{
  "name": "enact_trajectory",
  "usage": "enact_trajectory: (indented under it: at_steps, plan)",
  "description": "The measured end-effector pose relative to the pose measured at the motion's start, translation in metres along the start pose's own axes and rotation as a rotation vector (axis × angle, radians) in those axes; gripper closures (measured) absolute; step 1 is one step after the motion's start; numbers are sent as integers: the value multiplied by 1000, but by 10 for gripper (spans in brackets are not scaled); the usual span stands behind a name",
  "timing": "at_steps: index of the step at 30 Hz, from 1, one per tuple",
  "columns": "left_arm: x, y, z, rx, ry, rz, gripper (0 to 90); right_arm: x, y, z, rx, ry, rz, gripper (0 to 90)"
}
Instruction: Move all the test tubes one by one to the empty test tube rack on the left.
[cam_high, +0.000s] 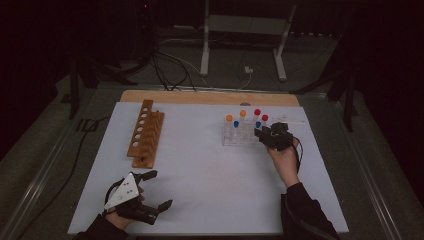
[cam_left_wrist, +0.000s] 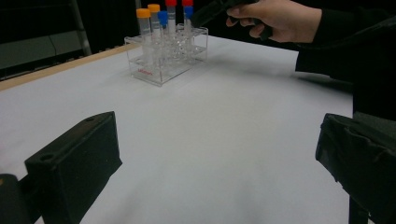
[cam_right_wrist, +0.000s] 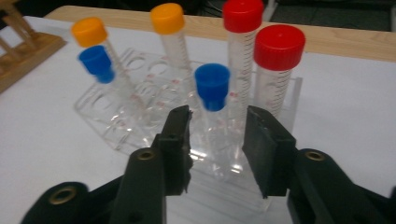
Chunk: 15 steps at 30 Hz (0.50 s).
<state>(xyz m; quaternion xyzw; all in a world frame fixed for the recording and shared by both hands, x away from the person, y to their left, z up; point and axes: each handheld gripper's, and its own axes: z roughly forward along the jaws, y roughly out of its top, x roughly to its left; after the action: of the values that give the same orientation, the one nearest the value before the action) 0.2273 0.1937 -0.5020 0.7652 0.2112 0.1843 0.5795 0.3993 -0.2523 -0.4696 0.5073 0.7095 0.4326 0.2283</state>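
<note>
A clear plastic rack (cam_right_wrist: 107, 126) holds several capped tubes: two orange, two red, two blue. My right gripper (cam_right_wrist: 217, 116) reaches in from the rack's near side. Its jaws stand on either side of the nearer blue-capped tube (cam_right_wrist: 212, 86), below the cap, with a small gap showing on each side. In the high view the right gripper (cam_high: 260, 132) sits at the rack's (cam_high: 240, 140) right end, next to that blue-capped tube (cam_high: 258, 124). My left gripper (cam_high: 160, 189) rests near the table's front left with its jaws wide apart and nothing between them.
An empty wooden tube rack (cam_high: 145, 132) lies on the left of the white table (cam_high: 210, 175). The two red-capped tubes (cam_right_wrist: 279, 46) stand just behind and right of the blue one. Cables (cam_high: 170, 65) and a metal stand (cam_high: 240, 30) lie beyond the far edge.
</note>
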Motion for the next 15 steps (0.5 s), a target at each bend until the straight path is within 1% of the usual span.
enact_trajectory:
  at_steps: [1, 2, 4, 6, 8, 10, 11, 15]
  plan:
    - [0, 0, 0, -1, 0, -1, 6, -1, 0, 2, 0, 7, 6, 628]
    - [0, 0, 0, 0, 1, -1, 6, -1, 1, 5, 5, 0, 7, 649]
    - [0, 0, 0, 0, 2, -2, 6, 0, 2, 7, 11, -2, 7, 665]
    - [0, 0, 0, 0, 1, -3, 6, 0, 2, 9, 13, 8, 4, 678]
    - [0, 0, -1, -8, 0, -1, 6, 0, 2, 11, 10, 7, 1, 706]
    - [0, 0, -1, -6, 1, 0, 6, 0, 2, 12, 14, 5, 1, 713]
    - [0, 0, 0, -5, 0, 0, 6, 0, 2, 13, 15, -4, -2, 735]
    - [0, 0, 0, -3, 0, -2, 6, 3, 2, 14, 13, -24, -20, 754]
